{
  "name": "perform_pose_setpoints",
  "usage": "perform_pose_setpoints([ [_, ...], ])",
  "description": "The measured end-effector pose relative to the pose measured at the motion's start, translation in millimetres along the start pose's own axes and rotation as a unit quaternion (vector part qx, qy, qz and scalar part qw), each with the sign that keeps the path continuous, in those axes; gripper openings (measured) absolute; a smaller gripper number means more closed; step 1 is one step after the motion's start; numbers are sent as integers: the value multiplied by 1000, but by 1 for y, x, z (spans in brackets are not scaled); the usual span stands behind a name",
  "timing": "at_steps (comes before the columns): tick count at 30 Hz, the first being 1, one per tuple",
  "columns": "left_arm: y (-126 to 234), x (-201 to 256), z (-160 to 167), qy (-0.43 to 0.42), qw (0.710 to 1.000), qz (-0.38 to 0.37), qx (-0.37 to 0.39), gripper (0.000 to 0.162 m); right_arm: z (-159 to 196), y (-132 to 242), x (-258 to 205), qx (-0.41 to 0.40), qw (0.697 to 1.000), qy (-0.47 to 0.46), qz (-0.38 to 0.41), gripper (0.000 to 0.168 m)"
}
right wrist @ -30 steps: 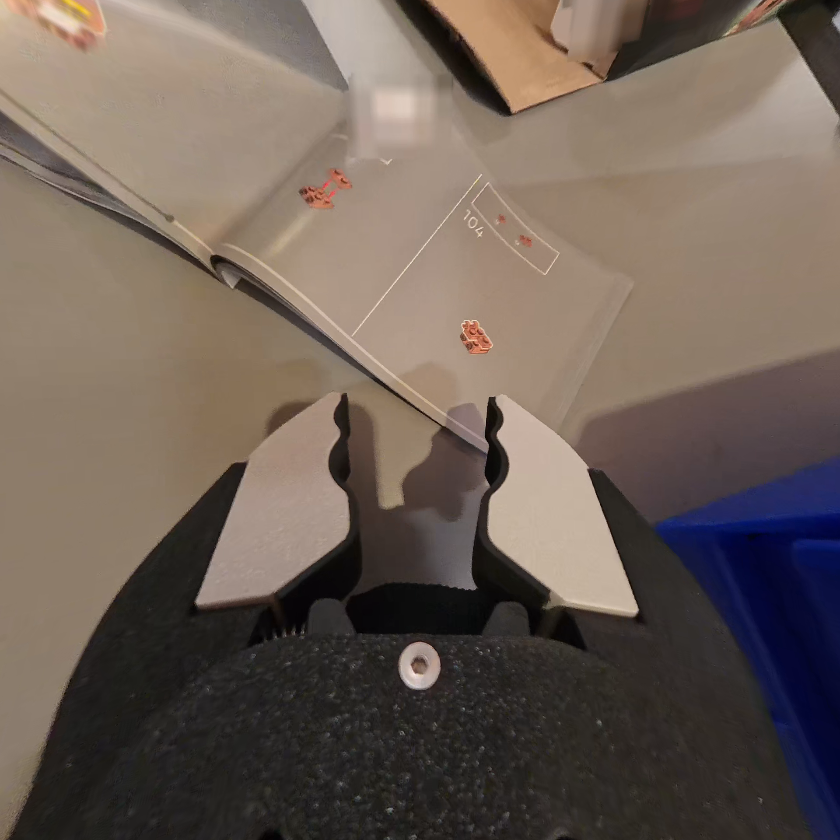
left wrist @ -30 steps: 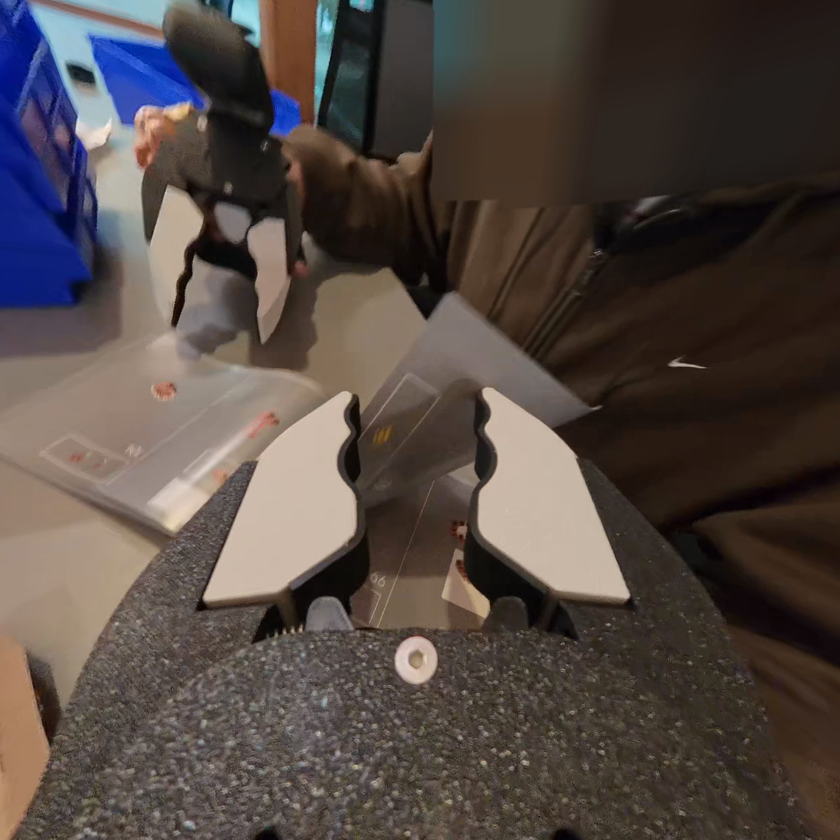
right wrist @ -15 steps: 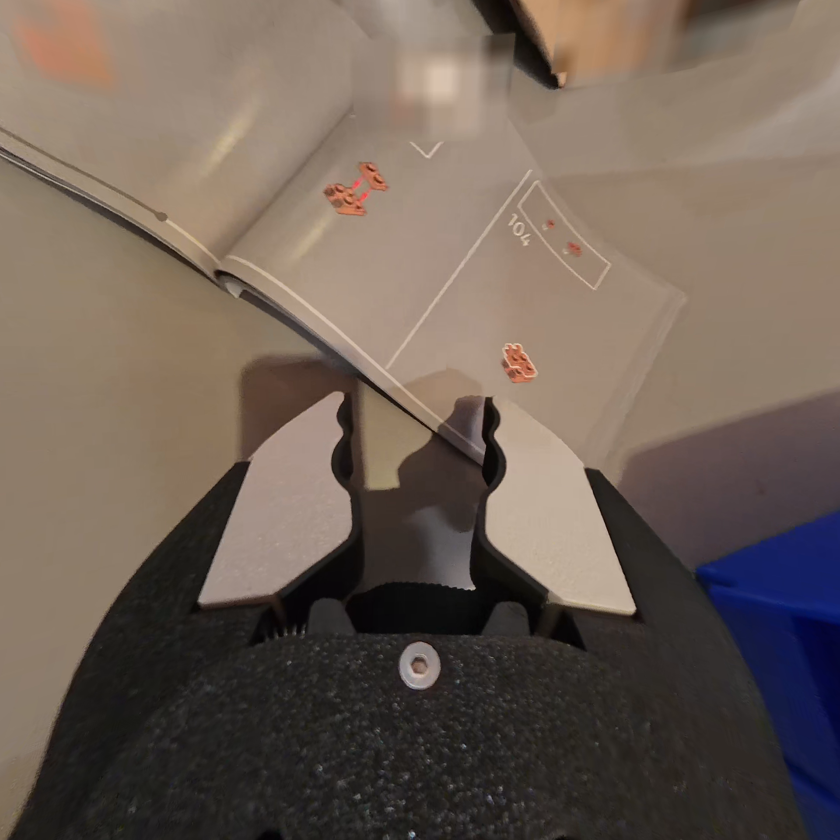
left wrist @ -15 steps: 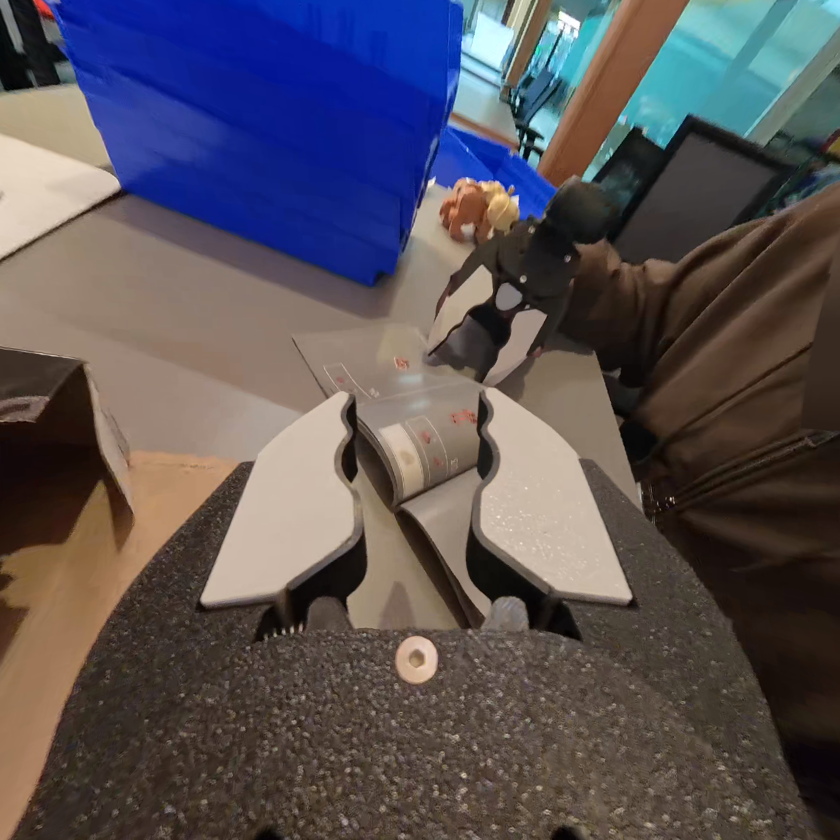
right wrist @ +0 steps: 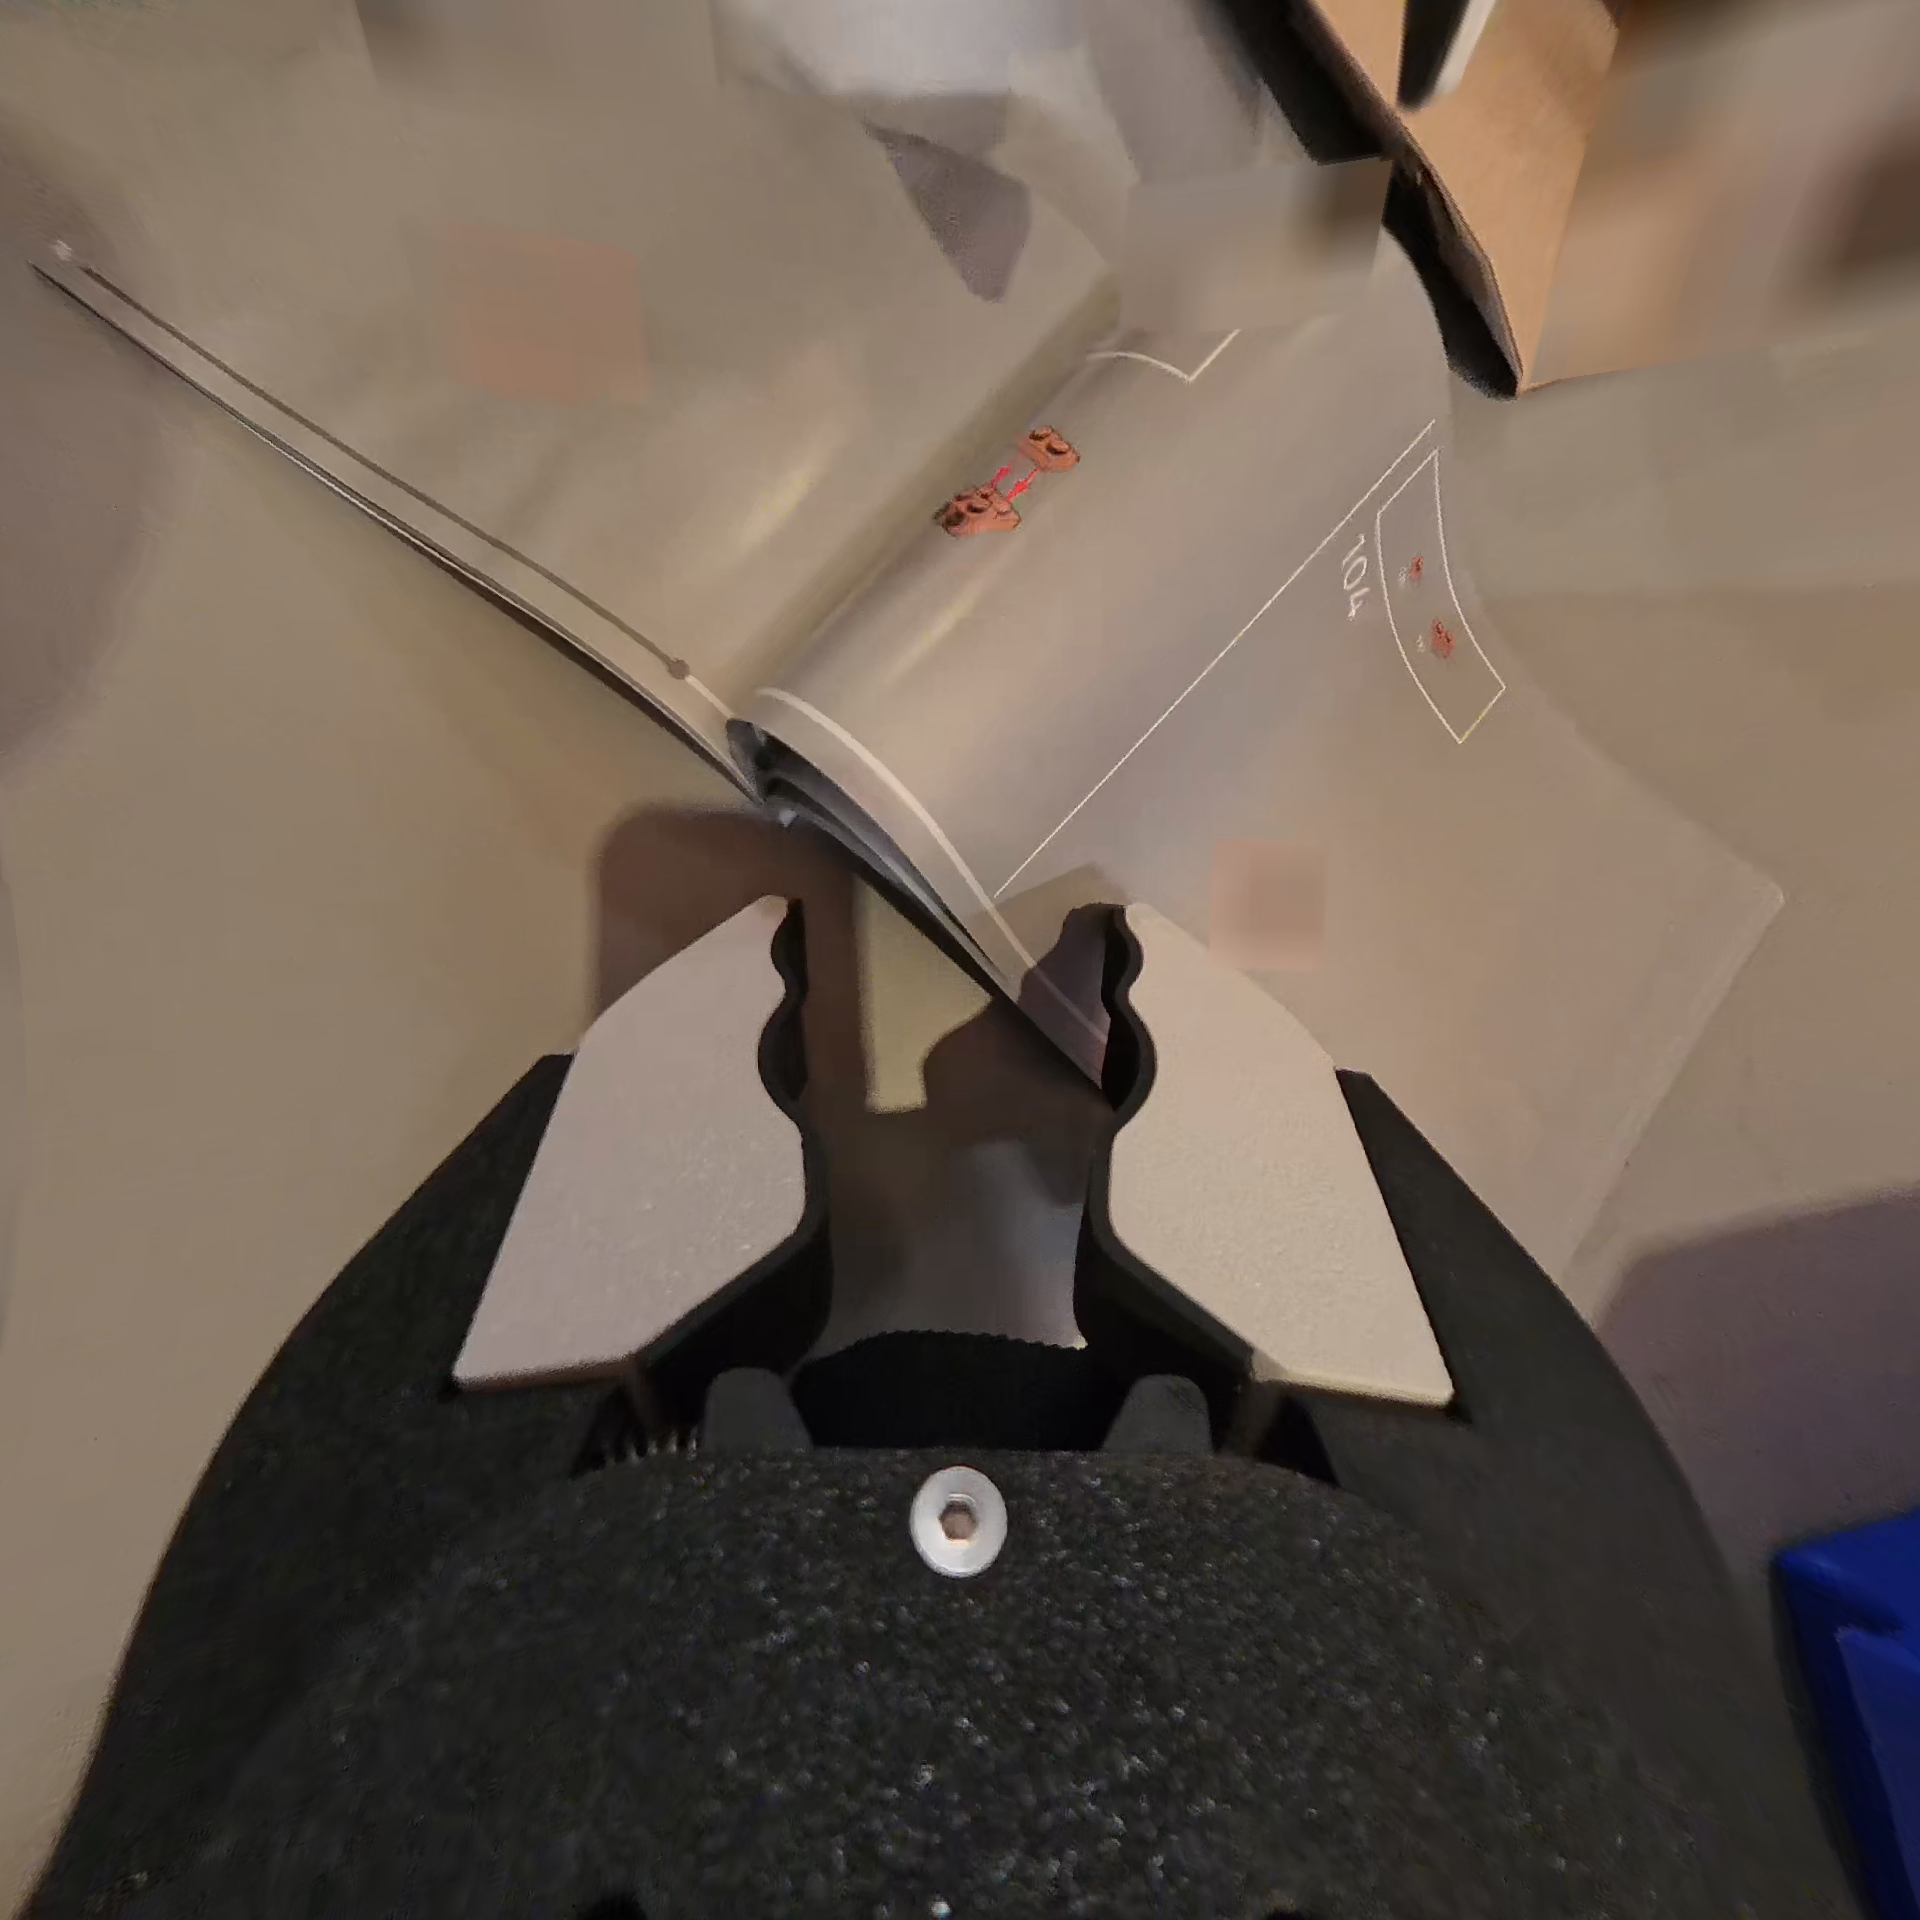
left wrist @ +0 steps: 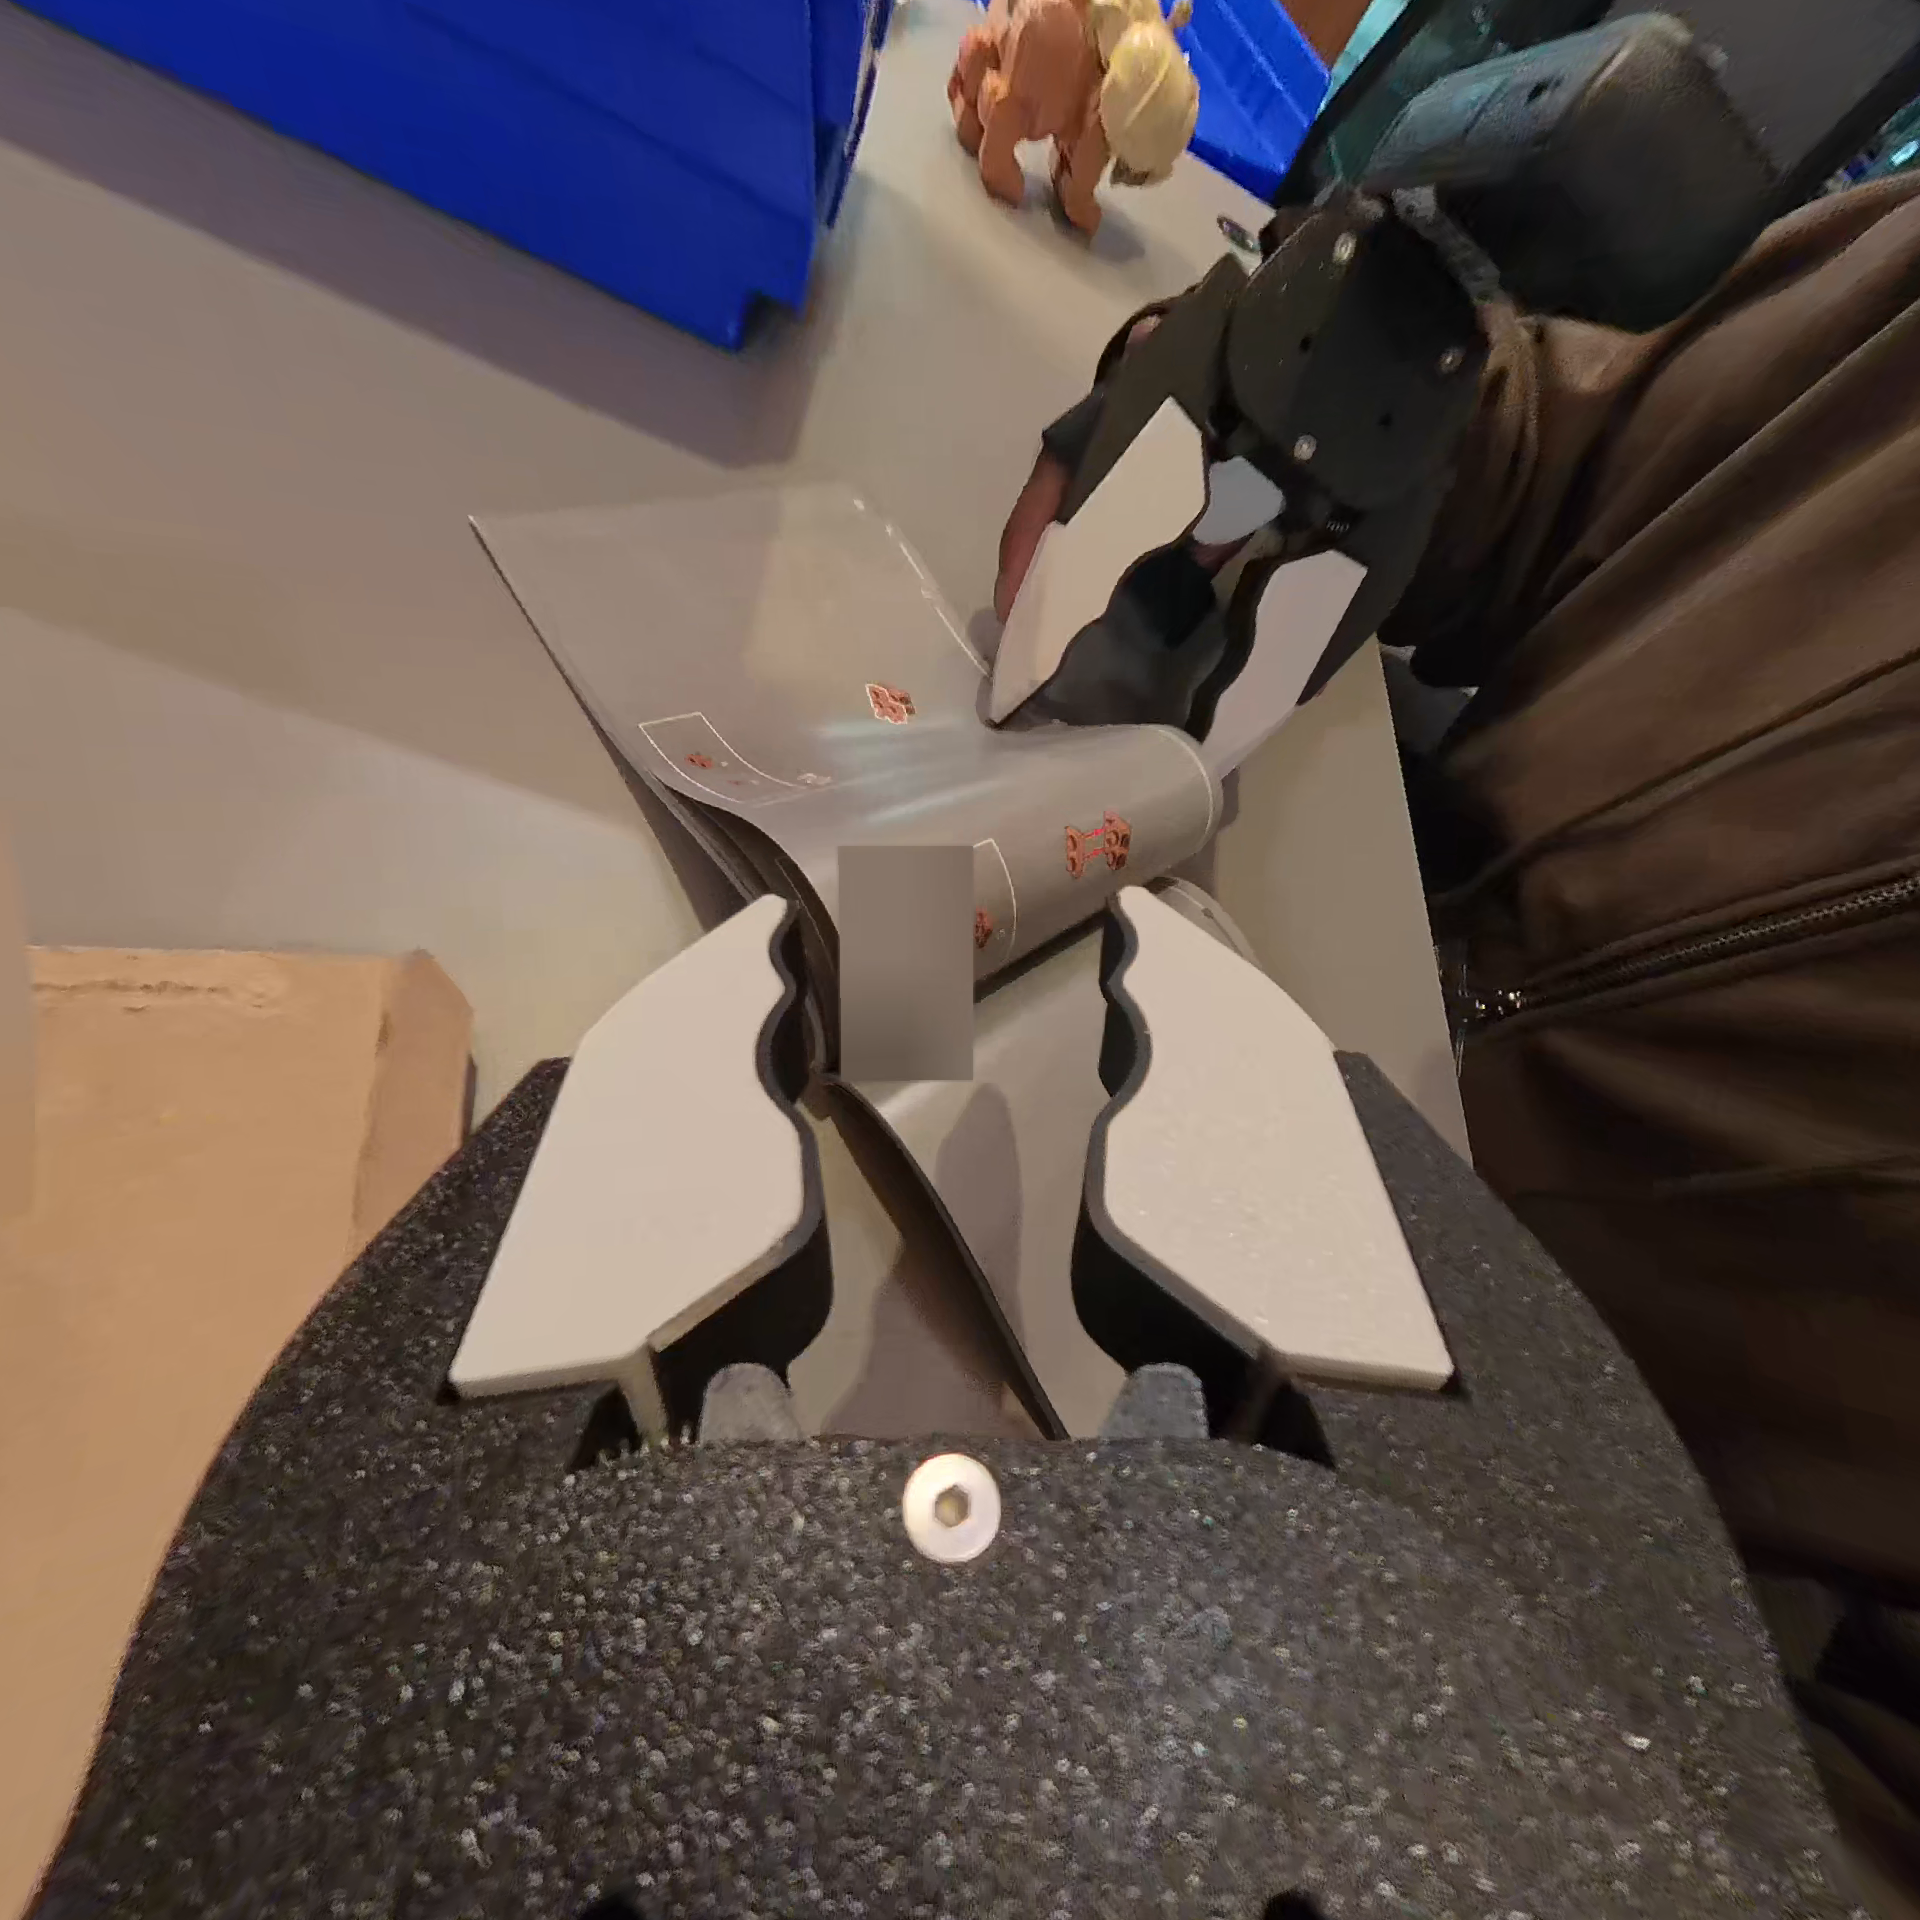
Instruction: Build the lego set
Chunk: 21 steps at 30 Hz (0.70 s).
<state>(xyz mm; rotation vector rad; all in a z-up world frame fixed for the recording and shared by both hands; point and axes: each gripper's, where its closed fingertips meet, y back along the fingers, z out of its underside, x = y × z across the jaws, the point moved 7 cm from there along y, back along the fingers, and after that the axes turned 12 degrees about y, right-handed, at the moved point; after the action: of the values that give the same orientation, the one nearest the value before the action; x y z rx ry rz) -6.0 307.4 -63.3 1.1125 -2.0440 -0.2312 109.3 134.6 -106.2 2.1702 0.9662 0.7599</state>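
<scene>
- Currently the left gripper (left wrist: 945, 997) sits low over the near end of the open instruction booklet (left wrist: 790, 665); its fingers (left wrist: 665, 1132) are spread, with the booklet's spine edge running up between them. I see nothing clamped.
- The left-hand finger lies right against the stacked page edges; I cannot tell whether it presses on them.
- In the same view, the right gripper (left wrist: 1122, 707) comes in from the far right, held by a person in a brown sleeve (left wrist: 1683, 540). Its fingers are apart, and one fingertip (left wrist: 1013, 665) touches the glossy page where the sheet curls over.
- From the right wrist view, the right gripper (right wrist: 951, 997) has its fingers released; the booklet (right wrist: 1195, 623) corner edge passes between them and meets the right-hand finger (right wrist: 1226, 1132). No grasp visible.
- The booklet lies open on the grey desk (left wrist: 260, 540), the pages bowed upward near the spine, with small red-brown brick drawings printed on them.
- I cannot see any loose lego bricks in either view.
- A cardboard box (left wrist: 187, 1195) sits just left of the left gripper; the same box (right wrist: 1507, 208) shows blurred in the right wrist view.
- Blue bins (left wrist: 499, 135) stand at the far side of the desk, and a tan toy animal (left wrist: 1070, 94) stands beside them.
- Parts of the right wrist view are smeared, so page detail there is unreliable.
</scene>
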Motion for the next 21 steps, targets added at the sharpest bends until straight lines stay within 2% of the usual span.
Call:
perform_pose_setpoints([
  [7, -9, -3, 4, 18, 1000, -2, -24, 55, -8, 1, -5, 23, 1000, 12, -4, 55],
  [13, -8, 6, 4, -2, 999, 23, -29, 51, -11, 2, -5, 41, 999, 18, 0, 56],
  [21, 8, 31, 7, -71, 988, 134, -6, 41, 1, 38, 14, 94, 995, 21, 22, 64],
])
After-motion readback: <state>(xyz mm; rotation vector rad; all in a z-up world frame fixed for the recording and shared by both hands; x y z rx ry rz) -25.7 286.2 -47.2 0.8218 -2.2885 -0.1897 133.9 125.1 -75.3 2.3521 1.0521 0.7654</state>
